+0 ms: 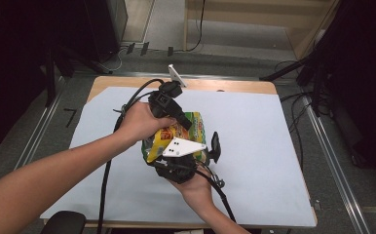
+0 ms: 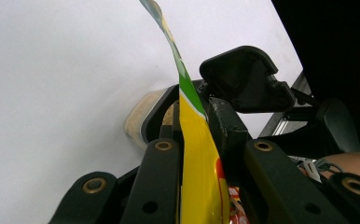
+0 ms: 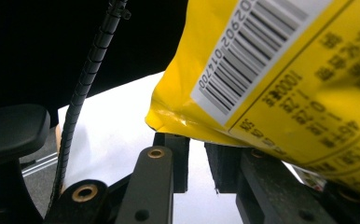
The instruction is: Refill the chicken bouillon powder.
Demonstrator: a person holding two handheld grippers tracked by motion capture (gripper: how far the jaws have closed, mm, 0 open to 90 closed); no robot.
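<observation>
Centrally, snack bag [image 1: 178, 136] between both grippers, white sheet [image 1: 273, 161] beneath.

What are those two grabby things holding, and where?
Both hold the yellow snack bag: left gripper pinches its flat edge; right gripper's hold can't be told.

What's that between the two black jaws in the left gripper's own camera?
A yellow snack bag, seen edge-on: the left gripper's jaws pinch it from both sides, with its green-trimmed top edge rising above them, in the left gripper view.
</observation>
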